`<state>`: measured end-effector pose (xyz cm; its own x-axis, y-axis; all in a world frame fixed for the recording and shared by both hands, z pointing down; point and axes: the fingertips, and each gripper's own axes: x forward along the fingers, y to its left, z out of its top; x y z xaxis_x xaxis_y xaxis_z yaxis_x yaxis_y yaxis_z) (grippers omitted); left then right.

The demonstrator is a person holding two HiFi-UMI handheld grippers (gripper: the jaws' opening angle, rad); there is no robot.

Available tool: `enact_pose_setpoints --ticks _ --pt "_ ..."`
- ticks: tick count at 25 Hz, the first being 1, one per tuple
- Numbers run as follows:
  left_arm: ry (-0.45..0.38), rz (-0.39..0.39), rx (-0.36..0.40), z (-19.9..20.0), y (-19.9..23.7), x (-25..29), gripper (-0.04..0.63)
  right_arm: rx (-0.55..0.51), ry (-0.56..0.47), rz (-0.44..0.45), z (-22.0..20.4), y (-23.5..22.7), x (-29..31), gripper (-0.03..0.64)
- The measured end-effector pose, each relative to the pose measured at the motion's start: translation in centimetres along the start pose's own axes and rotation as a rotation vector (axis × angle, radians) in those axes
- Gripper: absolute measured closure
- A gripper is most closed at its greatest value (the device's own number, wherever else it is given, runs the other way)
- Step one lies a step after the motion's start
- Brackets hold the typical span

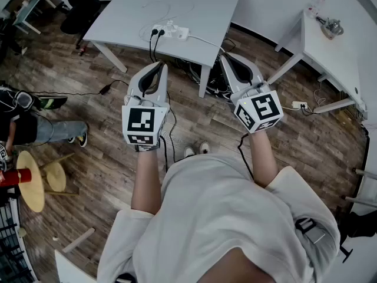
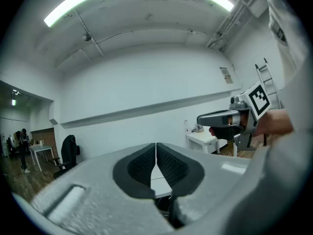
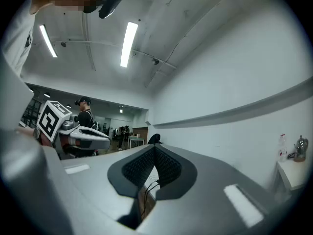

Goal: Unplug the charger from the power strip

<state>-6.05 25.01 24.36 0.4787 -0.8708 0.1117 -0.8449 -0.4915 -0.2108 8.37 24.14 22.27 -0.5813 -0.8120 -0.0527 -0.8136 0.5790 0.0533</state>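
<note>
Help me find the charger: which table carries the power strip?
The grey table straight ahead, power strip near its front edge; the white table at right has none.

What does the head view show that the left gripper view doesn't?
Head view only: the power strip with two black plugs in it, lying on the grey table. Left gripper view only: the ceiling lights and a ladder by the wall. Both: the left tongs, shut and empty; the right tongs; the small white side table.
</note>
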Motion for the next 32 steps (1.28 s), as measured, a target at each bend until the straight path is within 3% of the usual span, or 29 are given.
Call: enact_pose_setpoints --ticks 11,22,32 --pt "-0.003 0.004 -0.016 -0.5 1.2 -1.1 0.586 0.036 -0.080 0.018 1.5 1.4 0.0 0.615" --pt "-0.009 -0.015 -0.041 -1.6 2.2 -2.0 0.586 -0.012 -0.061 0.001 1.4 3.4 0.4 0.615" --pt "-0.004 -0.006 -0.041 -2.7 5.3 1.0 0.586 0.002 -0.059 -0.020 -0.2 1.4 4.5 0.615"
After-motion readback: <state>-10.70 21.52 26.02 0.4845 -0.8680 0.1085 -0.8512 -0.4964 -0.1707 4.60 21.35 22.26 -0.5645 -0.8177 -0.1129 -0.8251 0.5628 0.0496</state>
